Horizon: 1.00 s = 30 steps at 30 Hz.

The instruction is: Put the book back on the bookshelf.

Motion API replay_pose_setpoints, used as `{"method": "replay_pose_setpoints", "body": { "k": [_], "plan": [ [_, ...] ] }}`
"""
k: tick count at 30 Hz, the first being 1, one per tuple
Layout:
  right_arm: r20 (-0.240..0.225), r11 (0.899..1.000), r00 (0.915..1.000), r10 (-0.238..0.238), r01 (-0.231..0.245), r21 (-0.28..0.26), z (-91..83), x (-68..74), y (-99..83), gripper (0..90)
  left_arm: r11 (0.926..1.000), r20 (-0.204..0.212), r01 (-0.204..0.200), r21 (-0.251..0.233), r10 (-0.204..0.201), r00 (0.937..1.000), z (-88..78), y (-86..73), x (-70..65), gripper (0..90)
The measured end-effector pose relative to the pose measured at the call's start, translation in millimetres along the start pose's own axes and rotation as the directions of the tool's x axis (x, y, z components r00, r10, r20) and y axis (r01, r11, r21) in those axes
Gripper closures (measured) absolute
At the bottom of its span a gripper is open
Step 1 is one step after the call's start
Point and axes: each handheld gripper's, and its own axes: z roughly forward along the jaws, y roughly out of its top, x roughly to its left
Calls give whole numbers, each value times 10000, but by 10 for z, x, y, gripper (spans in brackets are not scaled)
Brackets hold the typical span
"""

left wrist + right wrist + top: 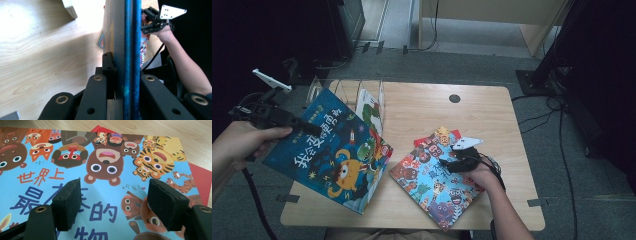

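In the left gripper view, the blue book point(130, 50) clamped between the jaws shows edge-on, so its cover cannot be read there, and it runs off the top and bottom edges. Beyond it, the animal book point(144, 47) is a thin strip, mostly hidden. In the high view, the blue book point(332, 150) hides part of the clear rack point(357, 92) behind it and the table's point(422, 110) near left corner. The right gripper point(457, 162) and its hand cover the middle of the animal book point(437, 182). In the right gripper view, the pads point(66, 203) hide some title characters, and the red book point(200, 182) beneath peeks out only at the edges; its cover stays unseen.
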Motion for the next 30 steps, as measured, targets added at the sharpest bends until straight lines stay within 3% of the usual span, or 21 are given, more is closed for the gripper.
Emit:
{"method": "replay_pose_setpoints", "body": {
  "k": [30],
  "plan": [
    [39,10000,10000,69,-69,-5,21,-11,19,279,9979,-273,614,-182,-619,9977,-240,-281,365,827]
  ]
}}
